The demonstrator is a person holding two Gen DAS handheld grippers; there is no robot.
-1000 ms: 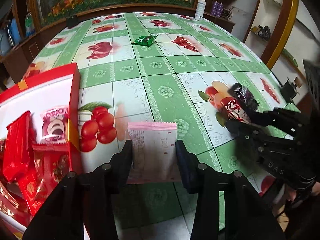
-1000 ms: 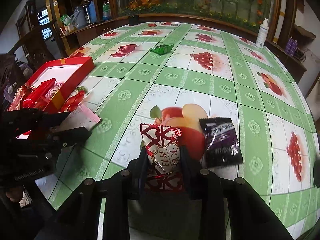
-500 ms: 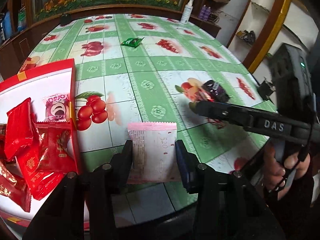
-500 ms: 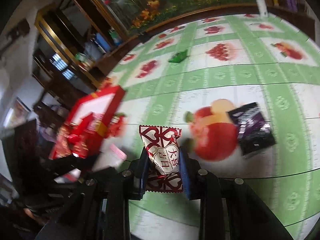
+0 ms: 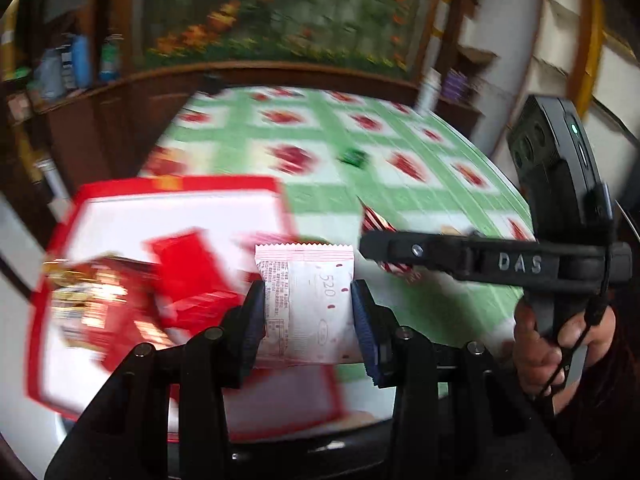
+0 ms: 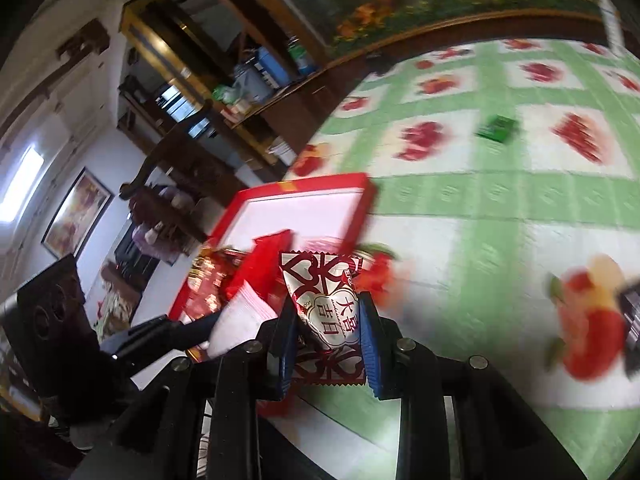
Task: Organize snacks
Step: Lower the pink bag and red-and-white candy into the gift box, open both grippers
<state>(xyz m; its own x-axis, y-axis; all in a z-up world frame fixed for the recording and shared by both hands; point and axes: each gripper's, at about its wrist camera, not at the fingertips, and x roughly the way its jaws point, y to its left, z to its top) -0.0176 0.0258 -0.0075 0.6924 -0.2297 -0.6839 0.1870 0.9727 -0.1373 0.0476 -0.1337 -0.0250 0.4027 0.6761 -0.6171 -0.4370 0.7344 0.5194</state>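
My left gripper (image 5: 308, 312) is shut on a pink-and-white snack packet (image 5: 306, 304) and holds it in the air over the near part of the red box (image 5: 180, 208), which holds several red snack packets (image 5: 188, 276). My right gripper (image 6: 326, 332) is shut on a dark red and white snack packet (image 6: 328, 312) and holds it above the table near the box's right edge (image 6: 352, 220). The right gripper also shows in the left wrist view (image 5: 372, 246), just right of the box. The pink packet shows in the right wrist view (image 6: 240, 316).
A green snack packet (image 6: 496, 128) lies far out on the green-and-white fruit-print tablecloth (image 6: 500, 240); it also shows in the left wrist view (image 5: 352, 157). A dark purple packet (image 6: 632, 320) lies at the right edge. A white bottle (image 5: 428, 88) stands at the table's far edge.
Both grippers have lifted their packets off the table and swung left toward the red box. The left one now hangs over the box and the right one is beside it.
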